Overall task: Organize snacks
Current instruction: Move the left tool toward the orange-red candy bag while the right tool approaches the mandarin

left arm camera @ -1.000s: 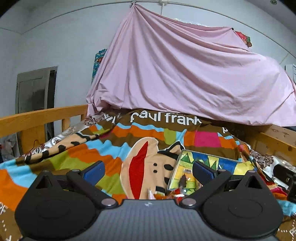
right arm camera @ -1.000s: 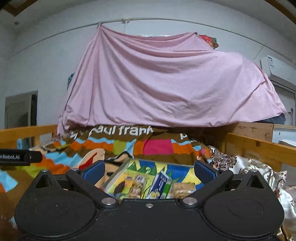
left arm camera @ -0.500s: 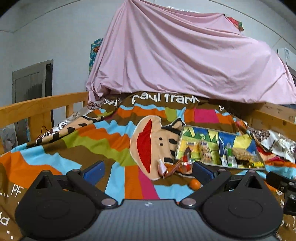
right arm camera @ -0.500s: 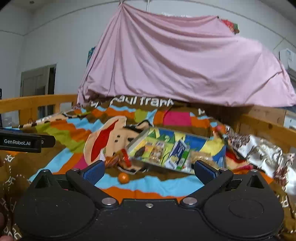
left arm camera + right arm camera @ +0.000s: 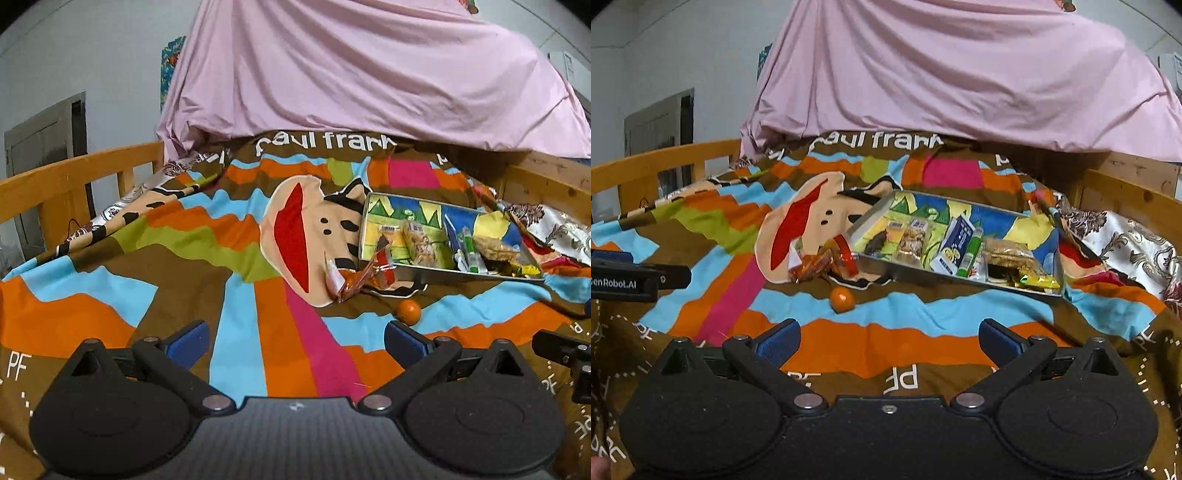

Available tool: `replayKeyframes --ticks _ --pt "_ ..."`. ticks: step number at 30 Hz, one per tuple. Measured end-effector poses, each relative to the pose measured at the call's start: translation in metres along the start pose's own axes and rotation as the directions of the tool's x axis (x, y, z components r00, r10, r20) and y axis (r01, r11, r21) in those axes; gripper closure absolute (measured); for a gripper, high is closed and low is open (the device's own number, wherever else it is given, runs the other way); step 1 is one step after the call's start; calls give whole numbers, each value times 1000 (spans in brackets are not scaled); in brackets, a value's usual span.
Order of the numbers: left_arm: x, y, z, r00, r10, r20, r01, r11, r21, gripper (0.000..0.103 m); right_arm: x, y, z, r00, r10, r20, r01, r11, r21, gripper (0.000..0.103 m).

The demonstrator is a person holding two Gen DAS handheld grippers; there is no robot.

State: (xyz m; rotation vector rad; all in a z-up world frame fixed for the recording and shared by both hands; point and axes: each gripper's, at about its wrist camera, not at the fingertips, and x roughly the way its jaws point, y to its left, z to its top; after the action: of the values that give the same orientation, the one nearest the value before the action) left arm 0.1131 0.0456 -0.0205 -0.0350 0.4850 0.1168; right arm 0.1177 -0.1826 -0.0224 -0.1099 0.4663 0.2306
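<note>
Blanket [image 5: 110, 280] in bright stripes with a cartoon monkey face fills the middle of both my views, spread over a bed with wooden rails [image 5: 74, 177]. My left gripper [image 5: 293, 341] sits at the bottom of its frame, blue pads wide apart and nothing between them, above the pink and blue stripes. My right gripper [image 5: 888, 338] is the same: fingers spread wide, empty, over an orange stripe near the bottom of its frame.

The snack tin [image 5: 882, 218], a shallow tray with a colourful printed floor, lies on the blanket right of centre in both views. Inside it I see several packets: a clear bag of brownish biscuits [image 5: 914, 236], a blue and white carton [image 5: 955, 240], a green tube [image 5: 971, 251] just beside the carton, a bag of flat crackers [image 5: 1004, 254] and a yellow wrapper [image 5: 1039, 282] in the near right corner.

Outside the tin, touching its near left corner, lies a crumpled orange wrapper bundle [image 5: 823, 264] on the monkey face. A small orange ball [image 5: 842, 299], fruit or sweet I cannot tell, sits on the blanket just in front of that bundle, apart from it.

A pink sheet [image 5: 369, 74] hangs across the upper part of both frames. My left gripper's black body, lettered GenRobot.AI, pokes in at the left edge of the right view
</note>
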Motion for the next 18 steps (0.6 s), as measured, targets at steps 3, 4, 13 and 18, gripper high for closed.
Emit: replayKeyframes --ticks 3,4,13,18 --pt "6 2 0 1000 -1 -15 1 1000 -1 0 4 1 -1 1000 2 -13 -2 1000 -6 1" --pt "7 3 -1 1000 0 -18 0 1000 -1 0 5 1 -2 1000 3 -15 -3 1000 -6 1" --pt "14 4 1 1000 -25 -14 25 1000 18 0 8 1 -2 1000 3 -15 -3 1000 -11 1" --pt "23 1 10 999 -49 -5 49 999 14 0 11 1 -1 1000 3 -12 -3 1000 -6 1"
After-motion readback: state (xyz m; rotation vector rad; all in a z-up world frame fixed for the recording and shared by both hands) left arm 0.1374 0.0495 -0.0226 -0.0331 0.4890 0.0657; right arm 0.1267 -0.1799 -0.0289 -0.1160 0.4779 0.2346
